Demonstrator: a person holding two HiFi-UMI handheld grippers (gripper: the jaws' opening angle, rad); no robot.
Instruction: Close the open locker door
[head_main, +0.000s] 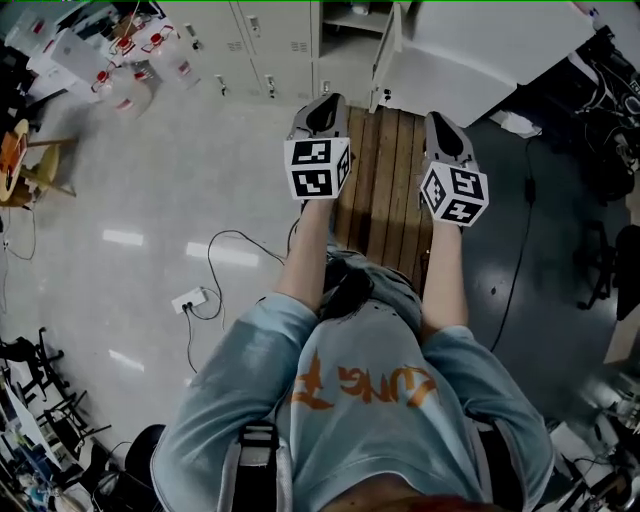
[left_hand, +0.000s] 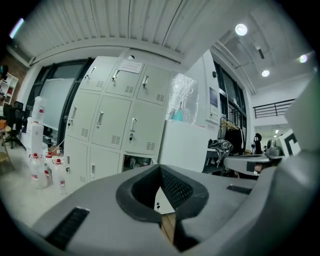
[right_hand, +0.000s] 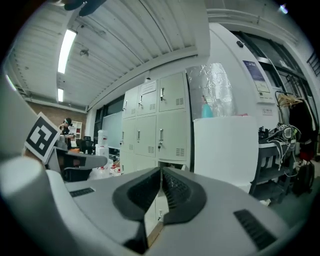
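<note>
A bank of pale grey lockers stands ahead of me. In the bottom row one locker door stands open, swung out toward me beside its open compartment. The left gripper view shows that door as a white panel, and so does the right gripper view. My left gripper is held out in front of the lockers, shut and empty, short of the door. My right gripper hangs beside it, also shut on nothing.
A wooden pallet lies on the floor under both grippers. Several plastic bottles stand at the lockers' left. A power strip with its cable lies at the left. A tall white cabinet and cluttered desks stand at the right.
</note>
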